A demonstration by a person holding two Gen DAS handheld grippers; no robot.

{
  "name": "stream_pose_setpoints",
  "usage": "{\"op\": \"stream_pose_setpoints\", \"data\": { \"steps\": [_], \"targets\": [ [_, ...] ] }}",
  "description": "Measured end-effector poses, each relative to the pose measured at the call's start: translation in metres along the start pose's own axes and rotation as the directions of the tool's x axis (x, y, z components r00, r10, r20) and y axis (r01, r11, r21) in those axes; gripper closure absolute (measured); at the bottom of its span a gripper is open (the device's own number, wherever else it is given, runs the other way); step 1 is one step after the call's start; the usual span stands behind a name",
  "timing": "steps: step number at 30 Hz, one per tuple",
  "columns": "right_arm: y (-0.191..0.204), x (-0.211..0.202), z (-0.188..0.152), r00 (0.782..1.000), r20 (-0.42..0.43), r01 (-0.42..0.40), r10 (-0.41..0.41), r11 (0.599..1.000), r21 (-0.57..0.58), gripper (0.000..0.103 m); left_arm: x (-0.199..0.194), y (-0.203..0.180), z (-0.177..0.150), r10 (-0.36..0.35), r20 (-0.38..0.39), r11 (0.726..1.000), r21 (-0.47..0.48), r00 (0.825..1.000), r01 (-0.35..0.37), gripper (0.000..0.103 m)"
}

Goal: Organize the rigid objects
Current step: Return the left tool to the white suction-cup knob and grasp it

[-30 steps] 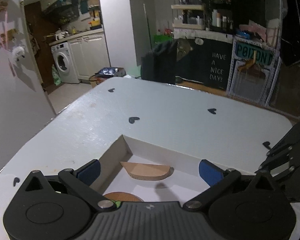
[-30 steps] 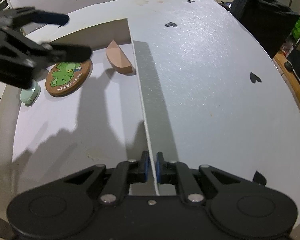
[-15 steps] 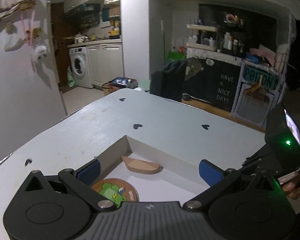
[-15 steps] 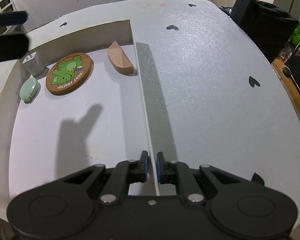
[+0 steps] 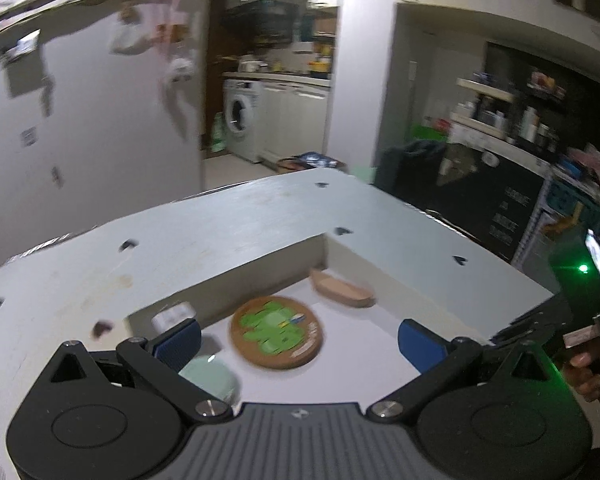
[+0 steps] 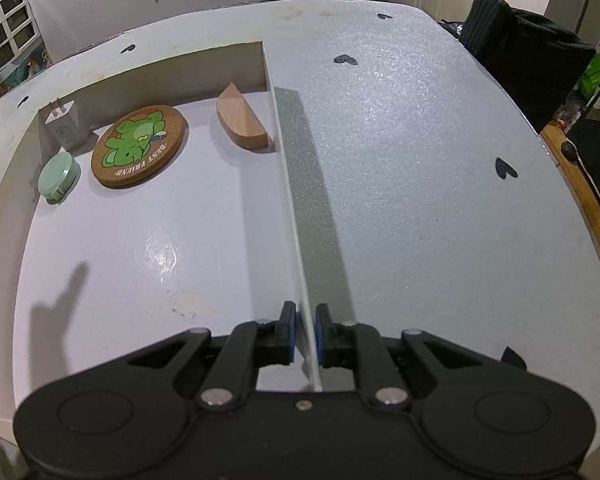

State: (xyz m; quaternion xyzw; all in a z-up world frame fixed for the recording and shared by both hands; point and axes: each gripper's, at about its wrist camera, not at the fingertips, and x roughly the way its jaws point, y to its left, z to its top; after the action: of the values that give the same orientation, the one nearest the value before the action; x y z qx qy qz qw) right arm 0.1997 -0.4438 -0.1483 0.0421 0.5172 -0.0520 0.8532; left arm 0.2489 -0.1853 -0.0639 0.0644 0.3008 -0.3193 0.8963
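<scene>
A lived-in home is showing itself: a washing machine (image 5: 240,118) is sitting under kitchen counters (image 5: 296,80), cluttered shelves (image 5: 496,108) lining the far wall.

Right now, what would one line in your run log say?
right tool: clamped on white box wall | left tool: open, empty | in box: round cork frog coaster, wooden wedge

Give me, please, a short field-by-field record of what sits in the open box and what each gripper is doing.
container: shallow white box on the table
contents: cork coaster with green cartoon; wooden half-round block; mint round case; white plug adapter
layout: all four along the far end of the box
right gripper: jaws nearly shut around the box's thin side wall
left gripper: open, empty, above the box
</scene>
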Motion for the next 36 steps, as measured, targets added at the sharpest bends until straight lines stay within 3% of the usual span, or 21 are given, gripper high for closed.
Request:
{"op": "stream_pose_setpoints", "data": {
  "steps": [9,18,25,36],
  "targets": [
    [0.000,0.000,-0.001,1.000,0.006,0.002,-0.002,1.000,0.008,0.091,-0.028,0.043,-0.028,0.147,-0.005,0.976,-0.163,0.989,-0.145,0.000],
    [0.000,-0.001,-0.002,1.000,0.011,0.002,-0.002,1.000,0.013,0.091,-0.058,0.080,-0.055,0.298,-0.018,0.904,-0.317,0.954,-0.288,0.000],
    [0.000,-0.001,-0.002,1.000,0.012,0.002,-0.002,1.000,0.013,0.091,-0.075,0.107,-0.073,0.379,-0.030,0.862,-0.351,0.925,-0.365,0.000],
    [0.000,-0.001,-0.003,1.000,0.014,0.003,-0.004,1.000,0.013,0.091,-0.108,0.163,-0.100,0.444,-0.046,0.848,-0.299,0.895,-0.437,0.003]
  ]
}}
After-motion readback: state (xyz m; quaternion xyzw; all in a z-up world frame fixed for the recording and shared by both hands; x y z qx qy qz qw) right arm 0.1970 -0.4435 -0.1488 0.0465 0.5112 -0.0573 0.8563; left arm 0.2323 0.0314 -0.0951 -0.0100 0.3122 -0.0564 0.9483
